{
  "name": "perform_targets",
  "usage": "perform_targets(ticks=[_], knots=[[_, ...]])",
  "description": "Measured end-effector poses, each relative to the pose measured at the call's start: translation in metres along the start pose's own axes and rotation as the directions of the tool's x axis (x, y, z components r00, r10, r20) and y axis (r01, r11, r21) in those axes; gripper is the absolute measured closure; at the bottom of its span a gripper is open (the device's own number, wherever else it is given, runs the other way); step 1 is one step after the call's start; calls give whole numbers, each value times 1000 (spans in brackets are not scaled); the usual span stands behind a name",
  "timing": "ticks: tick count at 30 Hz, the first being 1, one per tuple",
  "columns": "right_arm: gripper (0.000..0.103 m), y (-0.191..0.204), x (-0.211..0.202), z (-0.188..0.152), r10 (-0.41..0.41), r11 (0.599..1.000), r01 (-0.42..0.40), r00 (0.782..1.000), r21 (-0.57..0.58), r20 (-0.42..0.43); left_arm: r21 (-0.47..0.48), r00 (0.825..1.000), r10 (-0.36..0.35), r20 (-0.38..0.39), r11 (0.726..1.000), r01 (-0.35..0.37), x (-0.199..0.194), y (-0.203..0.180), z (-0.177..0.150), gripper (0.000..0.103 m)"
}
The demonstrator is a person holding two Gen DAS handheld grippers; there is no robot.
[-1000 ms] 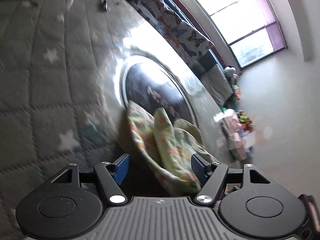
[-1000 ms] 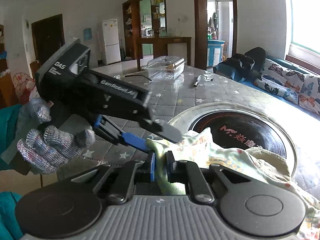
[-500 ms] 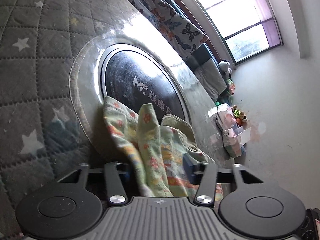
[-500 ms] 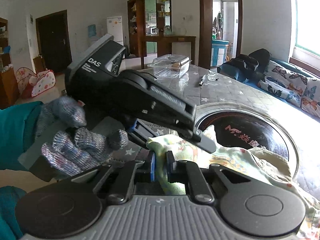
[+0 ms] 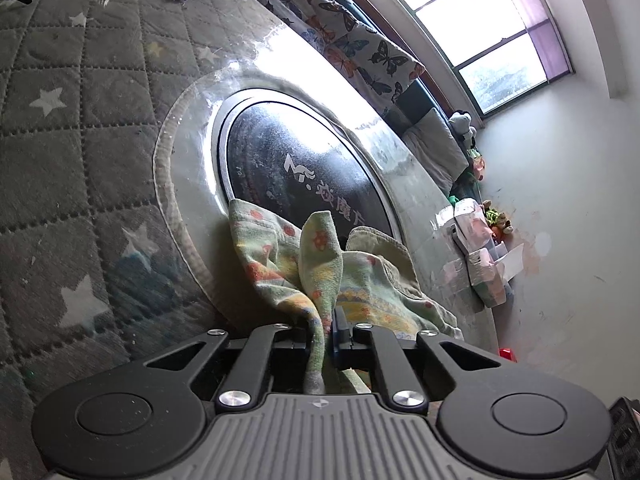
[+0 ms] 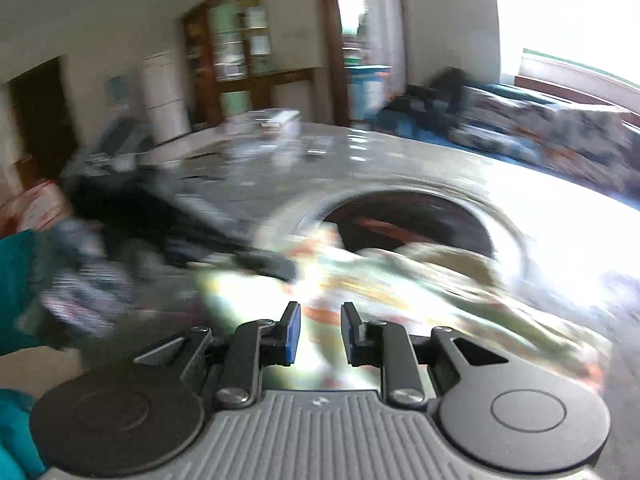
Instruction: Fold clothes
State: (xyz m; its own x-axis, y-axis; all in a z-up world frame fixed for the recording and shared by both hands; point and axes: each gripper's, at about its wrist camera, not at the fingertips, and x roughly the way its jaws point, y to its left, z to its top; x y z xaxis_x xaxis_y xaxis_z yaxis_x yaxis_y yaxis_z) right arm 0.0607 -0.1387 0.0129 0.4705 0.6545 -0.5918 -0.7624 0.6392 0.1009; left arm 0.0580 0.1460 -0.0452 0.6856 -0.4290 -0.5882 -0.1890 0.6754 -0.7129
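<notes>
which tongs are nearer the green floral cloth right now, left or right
Left. The left tongs have just closed on a fold of the green floral cloth. The right tongs have just opened, pads apart, cloth blurred just beyond them.

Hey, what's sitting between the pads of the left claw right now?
A fold of the floral cloth, pinched in the left claw, whose jaws have just been closing; the left wrist view shows it.

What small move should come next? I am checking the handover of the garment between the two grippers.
Probably draw the right gripper clear: its jaws have just been opening and nothing is pinched between the pads, while the left gripper, whose jaws have just been closing, is shut on a fold of the floral garment beside the round cooktop.
</notes>
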Motion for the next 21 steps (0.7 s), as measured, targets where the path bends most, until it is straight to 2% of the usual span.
perform_targets(ticks=[2, 6, 11, 15, 17, 19, 21], knots=[[82, -23, -6, -7, -85, 995, 85, 996, 60, -2, 5, 1000, 4, -1, 1000, -4, 0, 0, 1, 93], [82, -71, -14, -23, -203, 964, 204, 979, 173, -26, 13, 1000, 12, -1, 1000, -12, 1, -2, 2, 93], [82, -107, -15, -47, -279, 924, 288, 958, 253, -70, 15, 999, 37, 0, 999, -37, 3, 0, 2, 93], [82, -105, -34, -51, -282, 921, 278, 959, 274, -27, 12, 999, 47, -4, 999, -47, 4, 2, 2, 93], [82, -95, -43, -50, -266, 931, 256, 964, 258, 1, 13, 999, 52, -7, 999, -51, 5, 2, 3, 93], [82, -90, -48, -52, -243, 940, 239, 970, 243, -12, 15, 999, 54, -8, 998, -54, 6, 1, 3, 92], [82, -91, -42, -56, -251, 939, 256, 967, 229, -48, 19, 998, 55, -6, 998, -55, 6, 1, 4, 92]])
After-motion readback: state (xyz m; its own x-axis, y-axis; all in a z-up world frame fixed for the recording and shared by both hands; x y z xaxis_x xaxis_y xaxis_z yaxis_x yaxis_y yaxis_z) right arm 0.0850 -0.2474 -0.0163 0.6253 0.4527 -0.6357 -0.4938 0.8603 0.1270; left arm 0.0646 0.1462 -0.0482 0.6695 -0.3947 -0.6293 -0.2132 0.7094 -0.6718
